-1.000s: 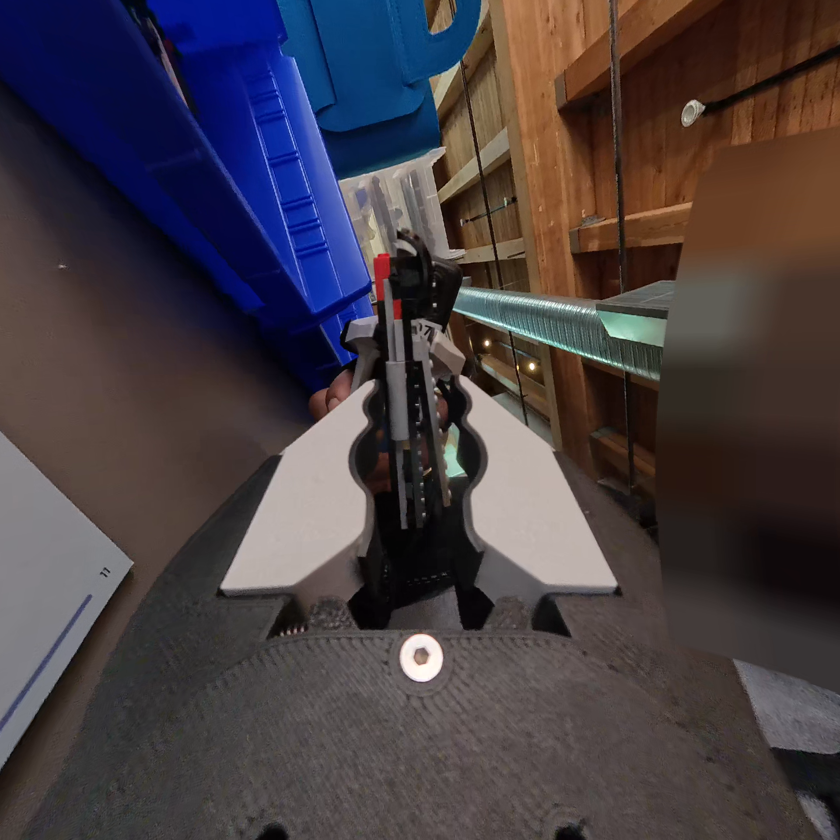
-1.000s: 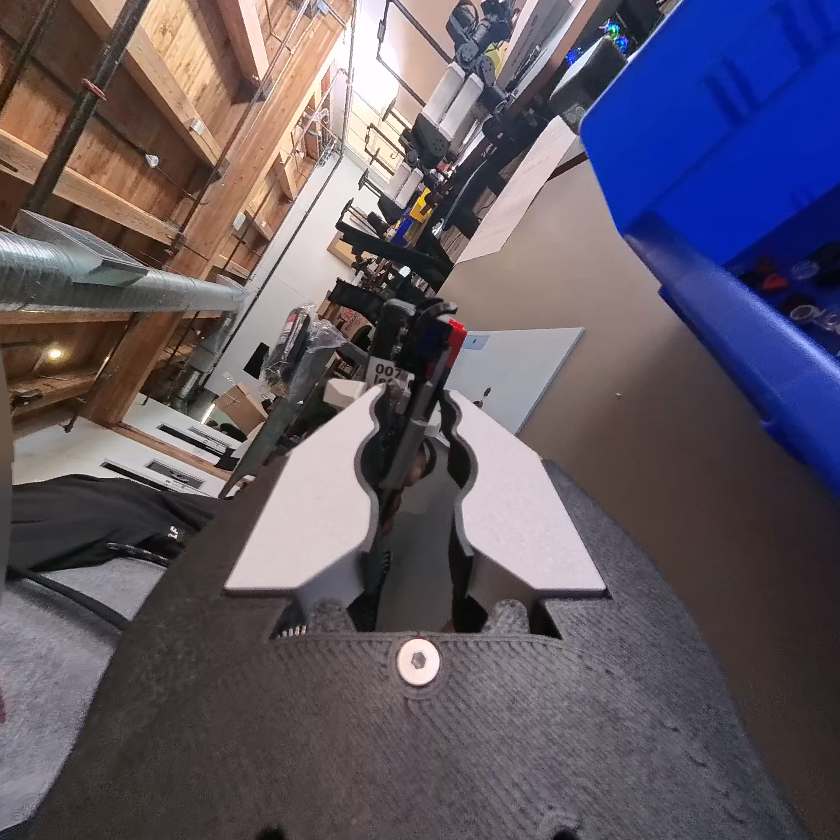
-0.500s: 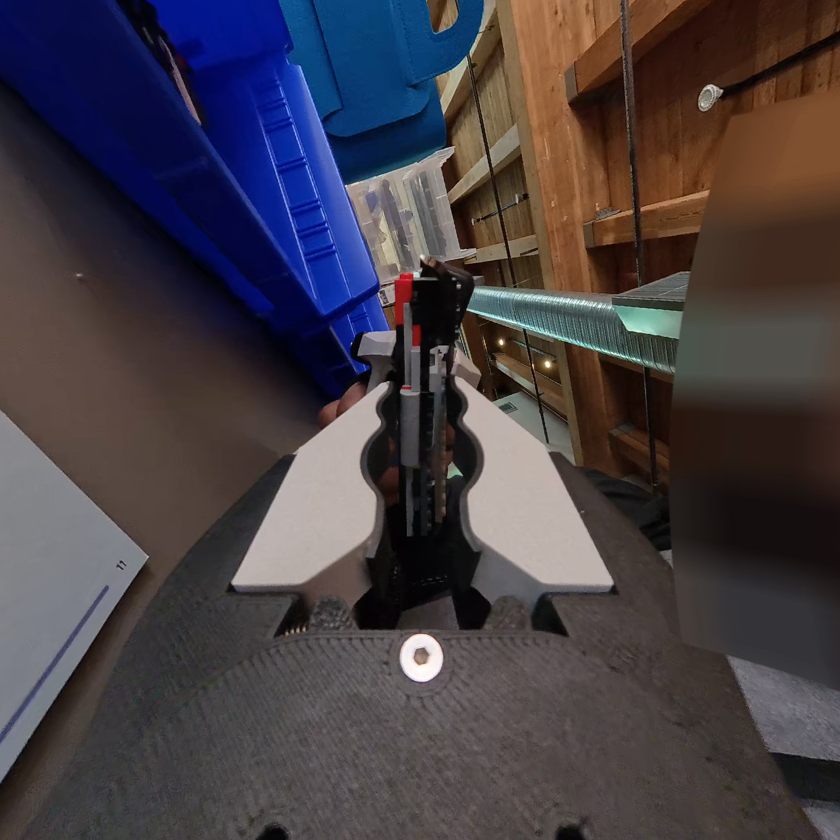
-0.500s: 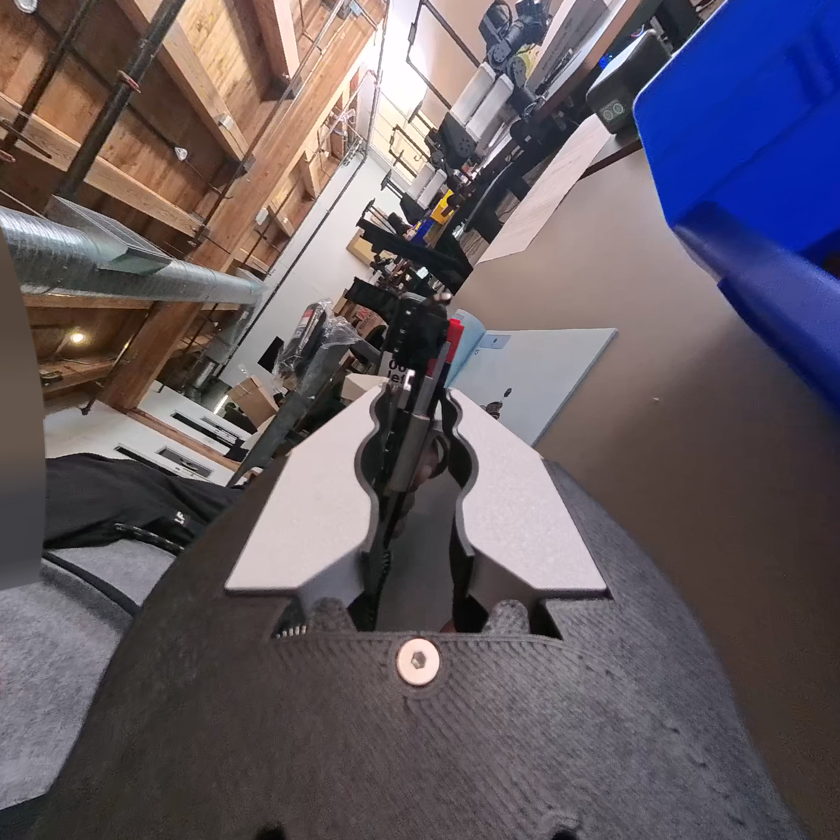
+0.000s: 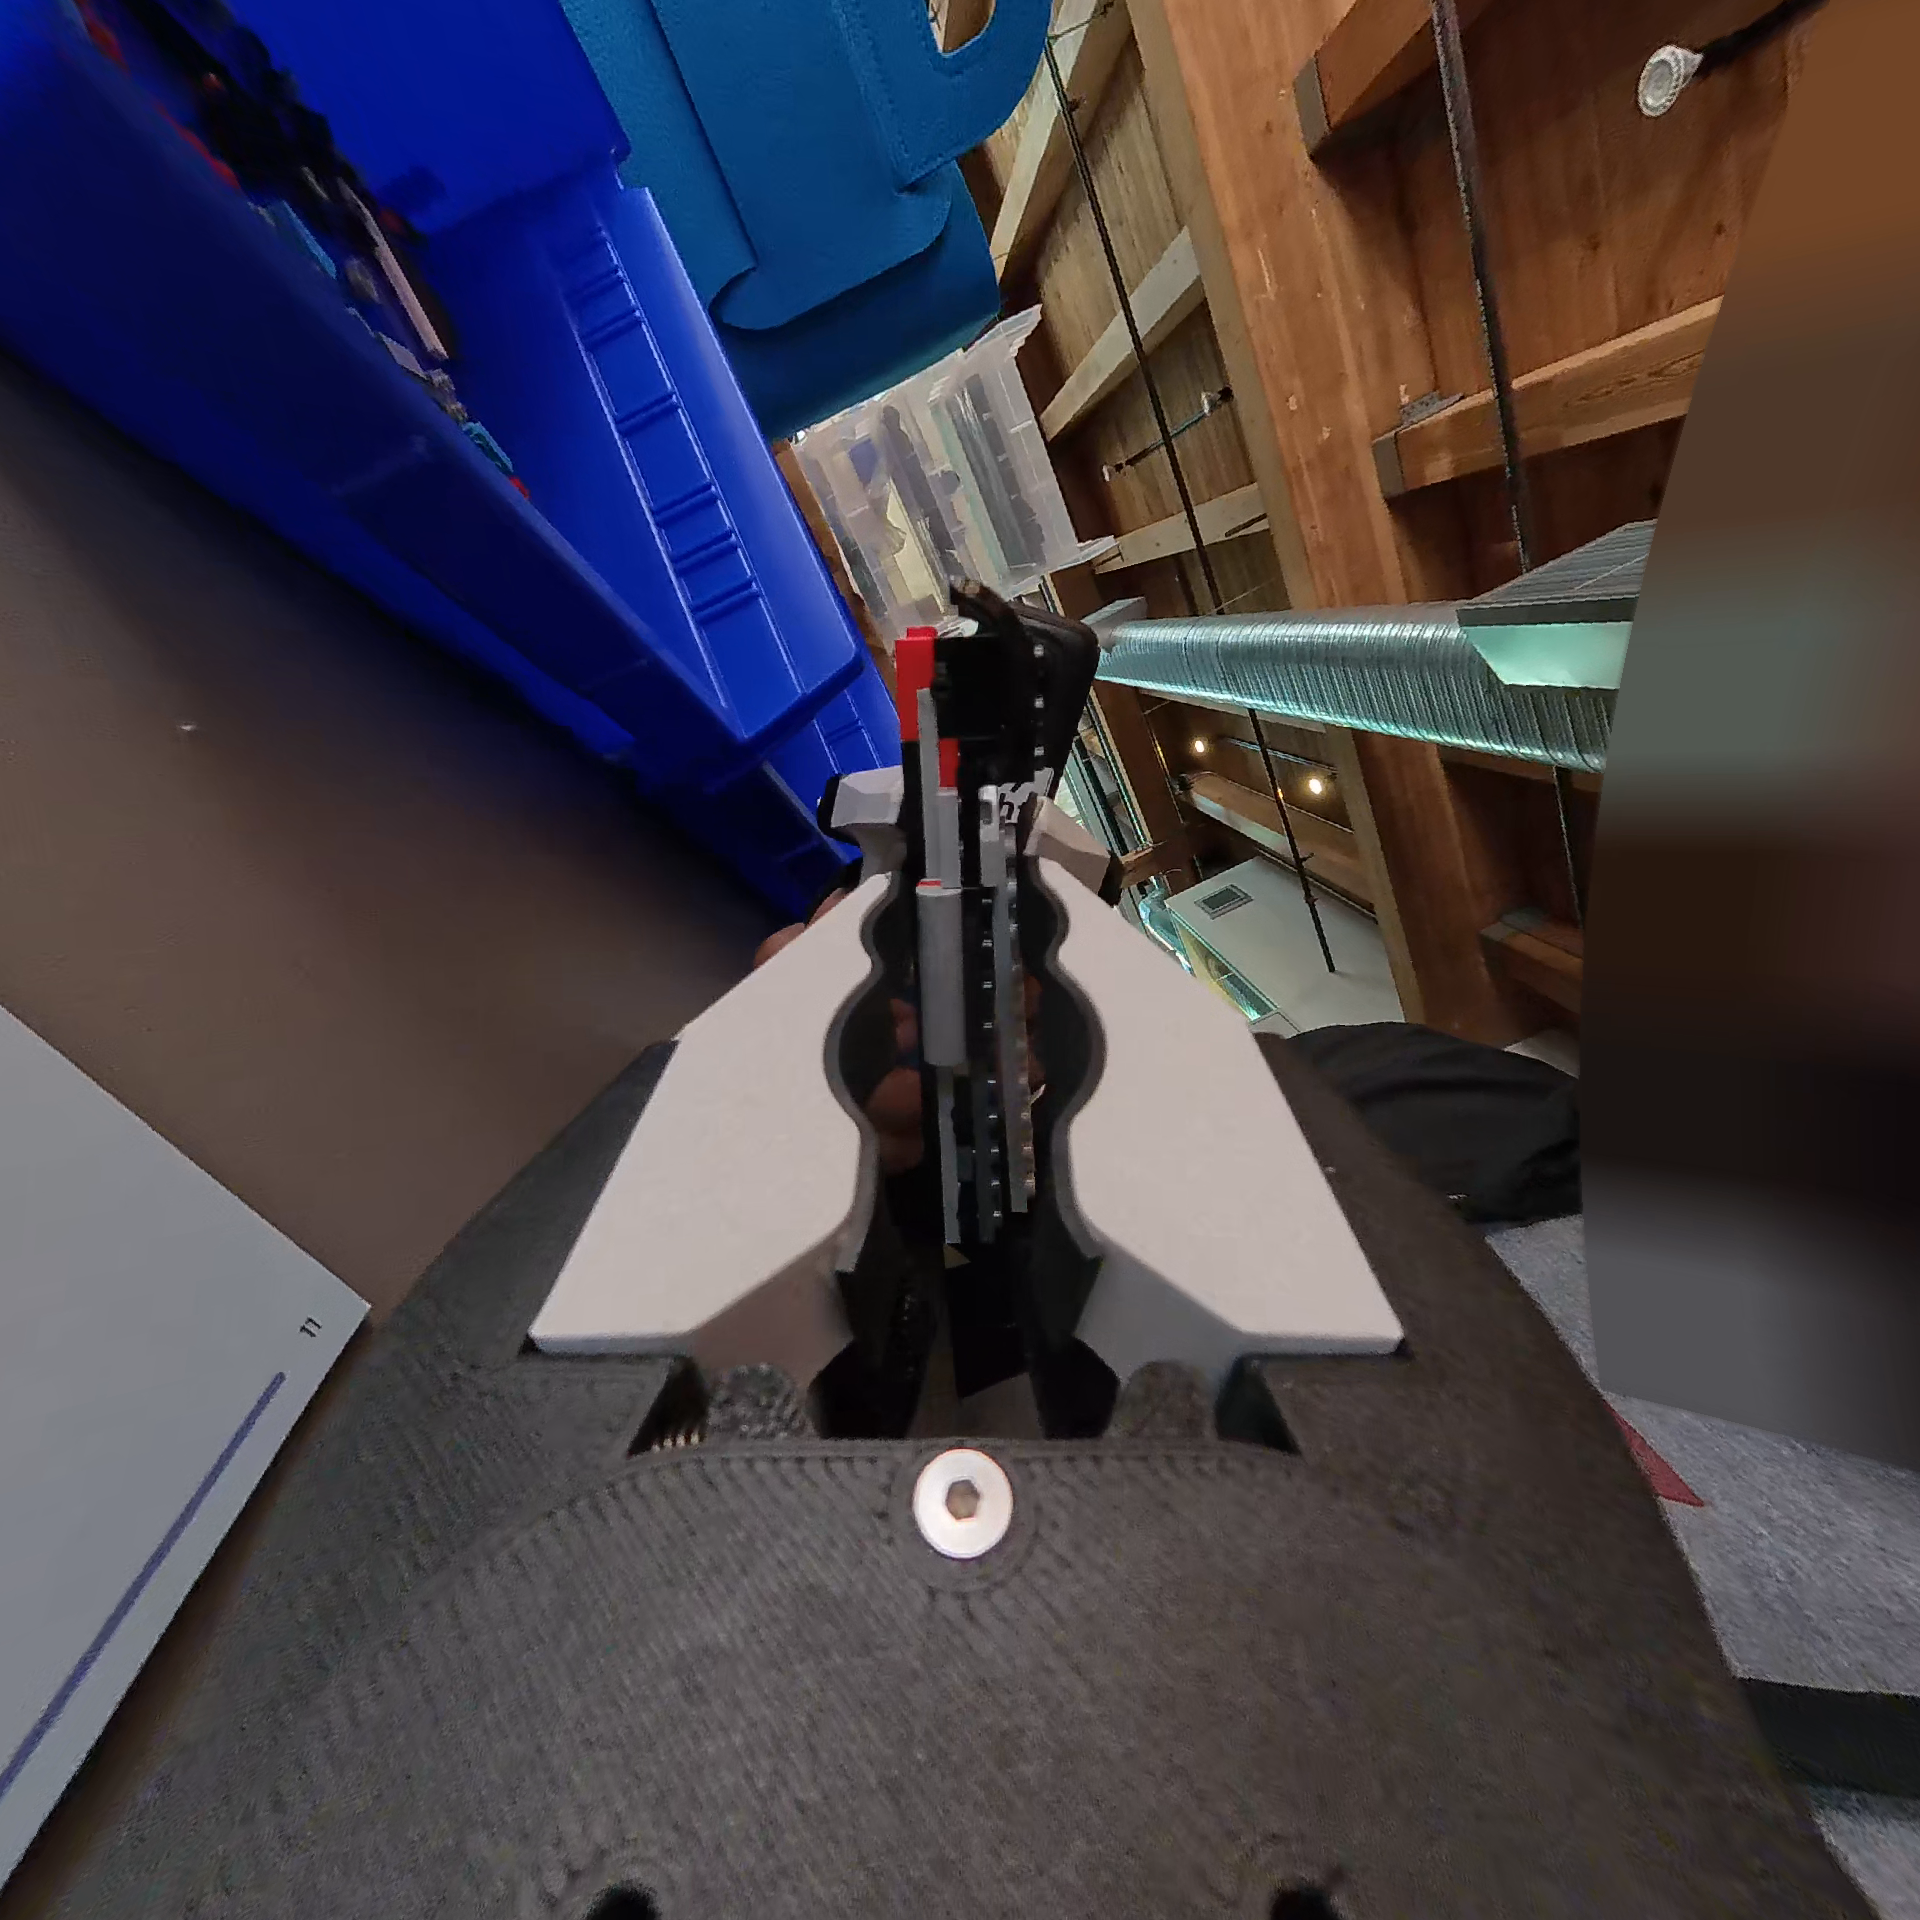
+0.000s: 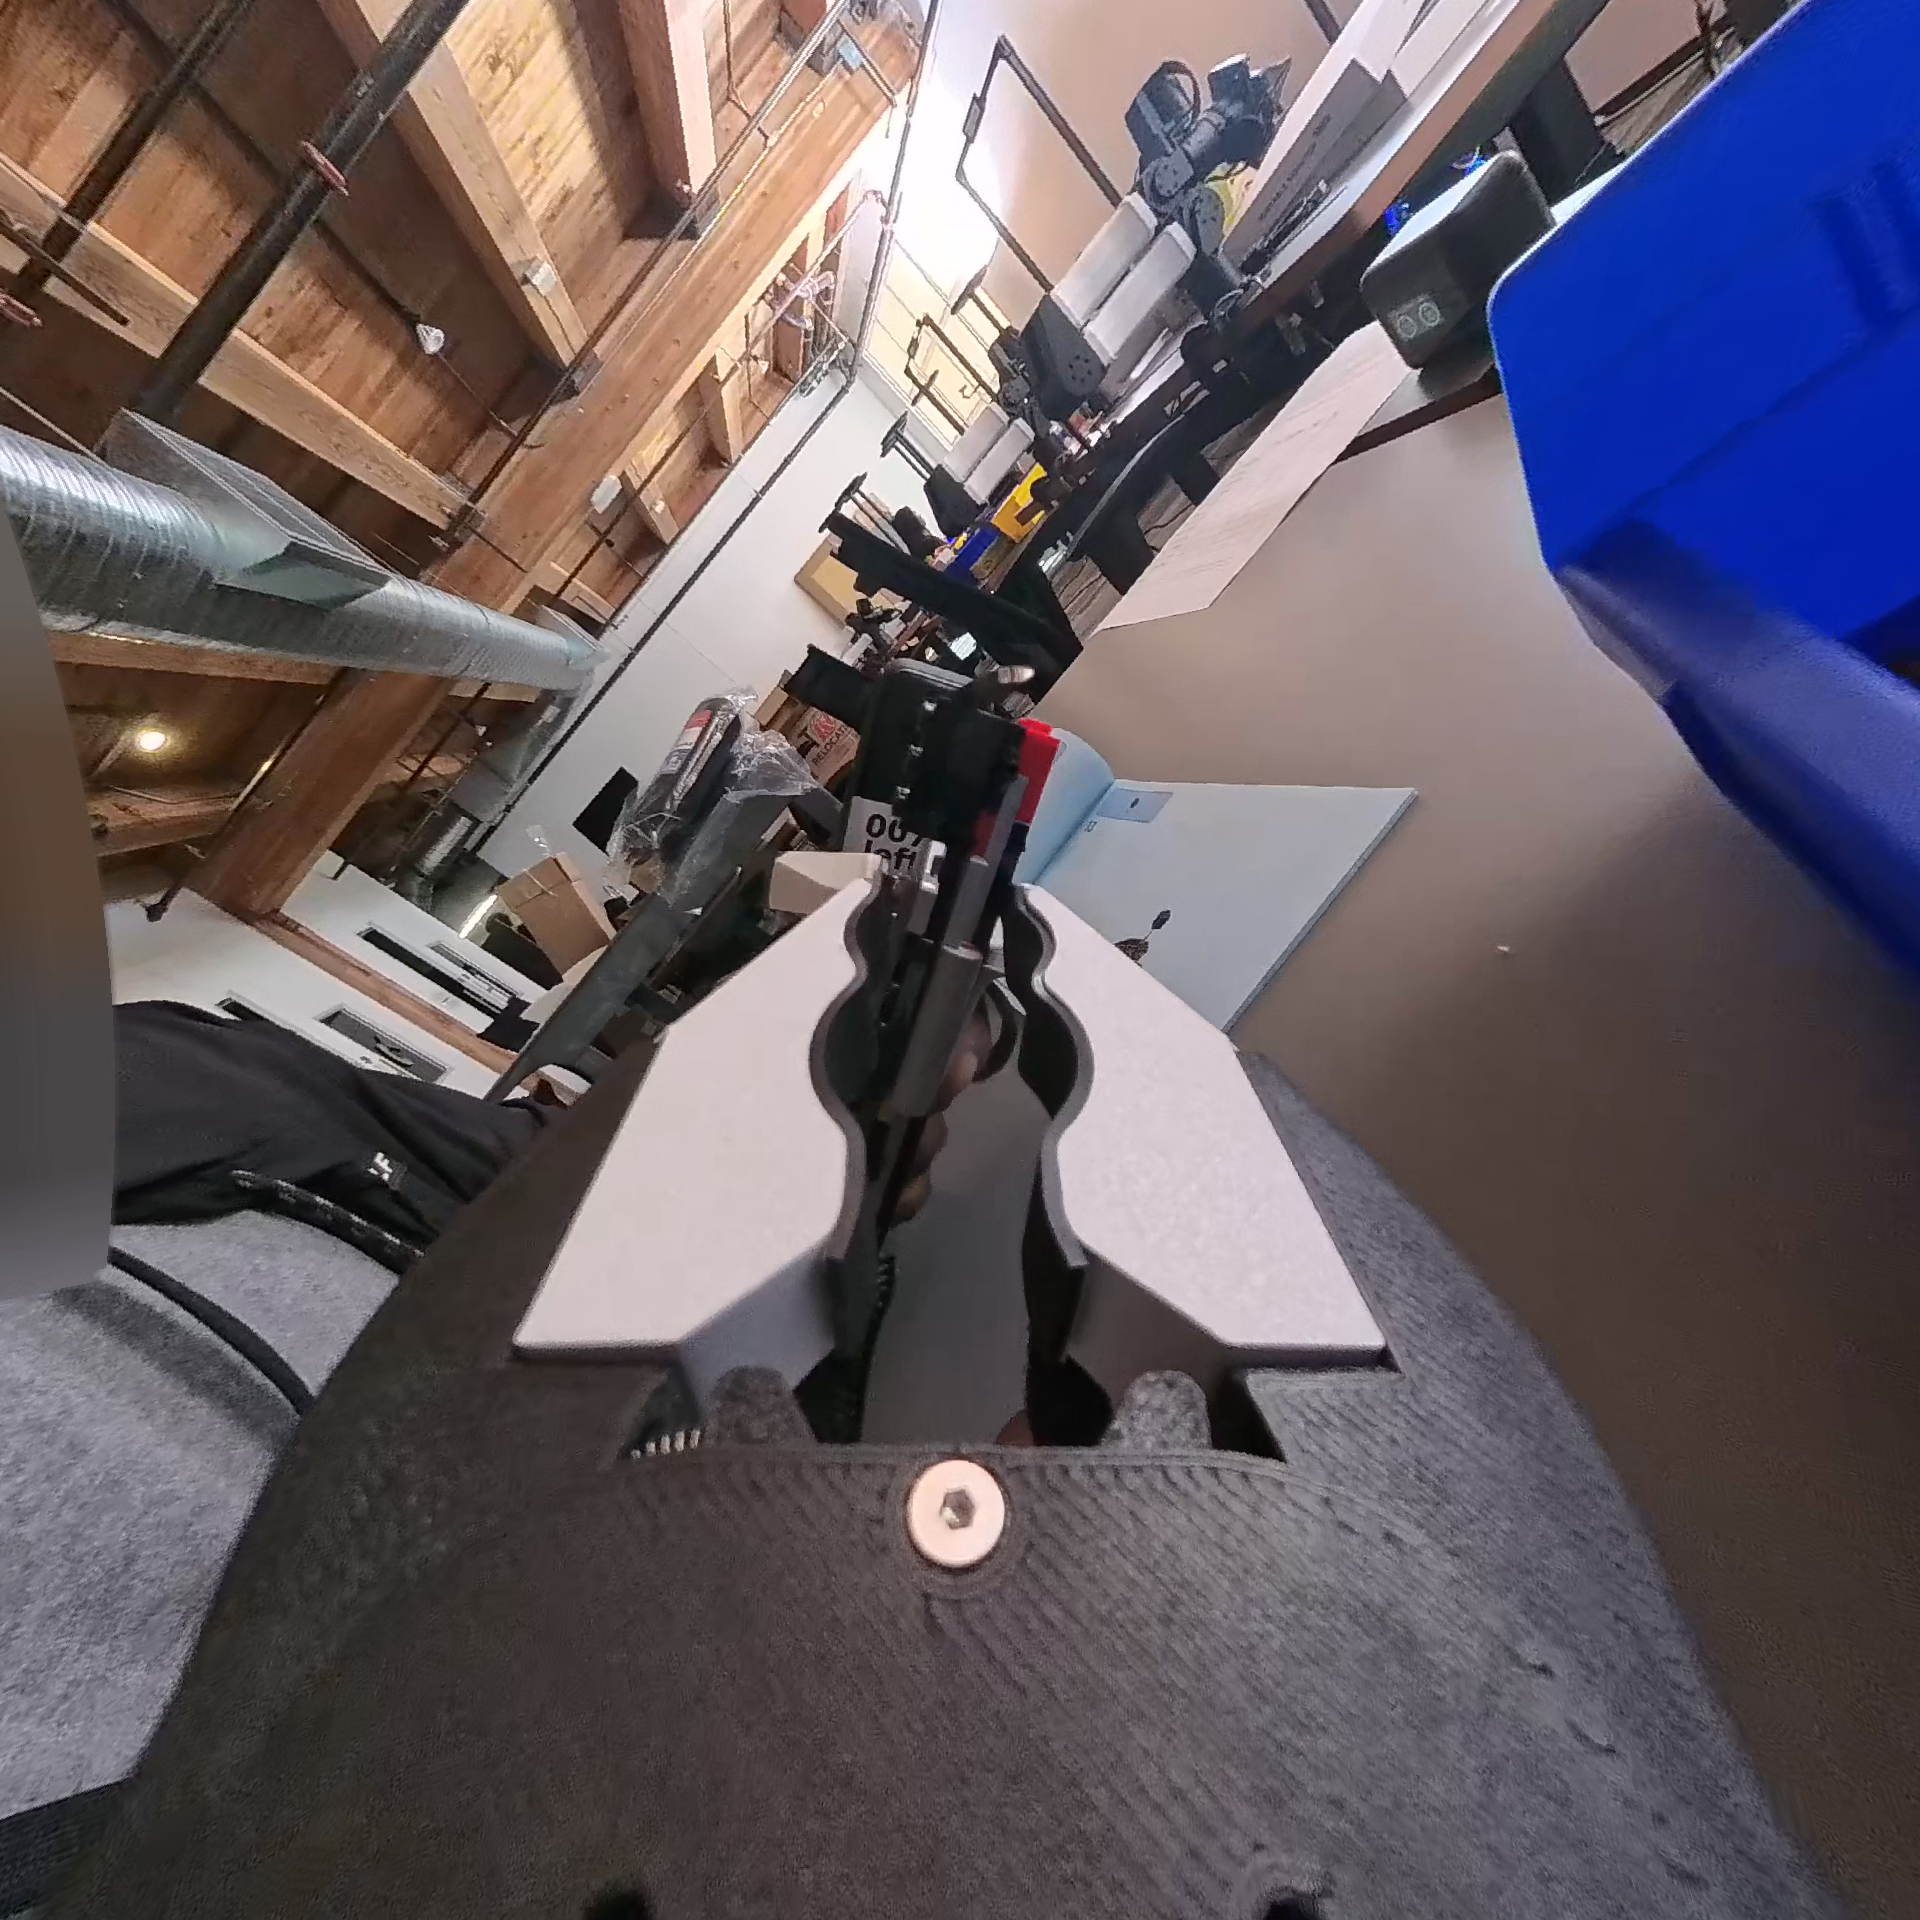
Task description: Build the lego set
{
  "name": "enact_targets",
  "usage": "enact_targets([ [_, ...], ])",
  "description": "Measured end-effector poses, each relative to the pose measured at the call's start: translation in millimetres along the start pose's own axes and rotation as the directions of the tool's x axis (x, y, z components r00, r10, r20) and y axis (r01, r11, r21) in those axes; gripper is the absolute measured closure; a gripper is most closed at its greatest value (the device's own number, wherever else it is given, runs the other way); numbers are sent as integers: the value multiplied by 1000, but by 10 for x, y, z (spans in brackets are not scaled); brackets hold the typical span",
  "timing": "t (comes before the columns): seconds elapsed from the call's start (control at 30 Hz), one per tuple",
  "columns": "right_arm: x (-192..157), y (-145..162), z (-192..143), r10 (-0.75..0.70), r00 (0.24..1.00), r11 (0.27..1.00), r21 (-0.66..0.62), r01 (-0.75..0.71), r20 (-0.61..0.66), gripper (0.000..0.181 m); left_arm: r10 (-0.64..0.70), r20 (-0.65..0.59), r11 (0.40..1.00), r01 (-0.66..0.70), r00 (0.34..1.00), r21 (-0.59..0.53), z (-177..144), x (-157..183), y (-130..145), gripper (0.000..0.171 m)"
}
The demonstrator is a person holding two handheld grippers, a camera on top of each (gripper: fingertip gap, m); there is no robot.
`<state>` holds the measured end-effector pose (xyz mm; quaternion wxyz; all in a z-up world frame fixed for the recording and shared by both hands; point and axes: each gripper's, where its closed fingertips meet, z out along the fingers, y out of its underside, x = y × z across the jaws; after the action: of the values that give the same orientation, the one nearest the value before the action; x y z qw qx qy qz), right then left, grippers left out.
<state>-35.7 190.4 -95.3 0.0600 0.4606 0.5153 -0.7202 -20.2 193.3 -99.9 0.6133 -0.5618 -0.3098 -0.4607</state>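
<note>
A slim lego assembly point(image 5: 971, 987) of black, grey and red parts is seen edge-on, held up in the air above the brown table point(image 5: 312, 883). My left gripper point(image 5: 961, 899) is shut on it along its length. The right gripper's fingertips point(image 5: 862, 816) grip its far end, facing me. In the right wrist view, my right gripper point(image 6: 943, 906) is shut on the same assembly point(image 6: 961, 821), whose black and red end sticks out past the tips. The left gripper point(image 6: 821, 883) shows just behind it. A person's fingers show behind the jaws.
Blue storage bins point(image 5: 436, 436) line the table on the left of the left wrist view; one bin point(image 6: 1745, 436) is at the right of the right wrist view. An open instruction booklet point(image 6: 1226, 883) lies on the table, and its page point(image 5: 114, 1299) shows in the left wrist view too. Clear parts boxes point(image 5: 935, 488) stand behind the bins. Left and right tips are no more than a few centimetres apart.
Both grippers keep their hold on the assembly and have swung together a little. The assembly now sits more edge-on. In the right wrist view the blue bin slid right and more of the booklet shows.
</note>
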Motion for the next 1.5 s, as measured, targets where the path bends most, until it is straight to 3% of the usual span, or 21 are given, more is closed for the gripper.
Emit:
enact_targets([
  [0.87, 20, 10, -1, 42, 999, 999, 1, -42, 24, 159, 72, 21, 997, -72, 997, -14, -3, -23, -5, 153],
  [0.97, 26, -22, -23, 75, 996, 997, 9, -76, 40, 140, 73, 30, 997, -73, 997, -7, -22, -44, -32, 153],
  [1.07, 22, 41, -3, 70, 997, 997, -31, -69, 34, 138, 70, 37, 997, -70, 997, 9, -41, -63, -68, 153],
  [1.27, 43, 171, 34, 55, 998, 996, -76, -54, 8, 159, 74, 53, 997, -74, 996, 9, -37, -90, -57, 153],
  [1.5, 101, 220, 48, 35, 999, 997, -65, -37, -31, 159, 81, 95, 996, -84, 992, 25, -55, -157, -56, 153],
])
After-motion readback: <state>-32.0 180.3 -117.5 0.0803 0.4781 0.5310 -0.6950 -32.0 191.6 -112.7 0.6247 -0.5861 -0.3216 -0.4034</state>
